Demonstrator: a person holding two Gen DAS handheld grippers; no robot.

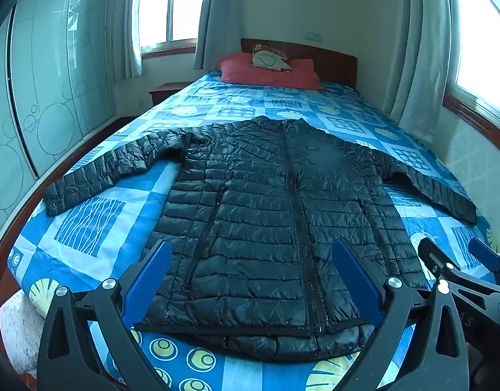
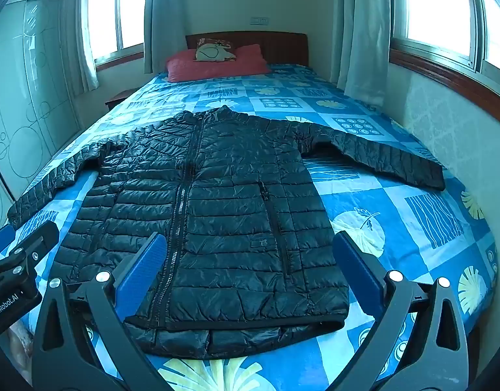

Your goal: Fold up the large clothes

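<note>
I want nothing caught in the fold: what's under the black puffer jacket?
The black puffer jacket lies flat, zipped, sleeves spread, directly on the blue patterned bedspread. Nothing pokes out around its edges; whatever might sit beneath its body is covered.

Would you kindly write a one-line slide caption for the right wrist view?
Open right hand-held gripper above the hem of a zipped black jacket spread flat on a blue bed.

Both wrist cams at the bed (image 1: 87, 228) foot, looking along it toward the headboard (image 2: 276, 45), close above the jacket (image 1: 266, 211) hem; right view offset rightward, scenes largely overlap
</note>
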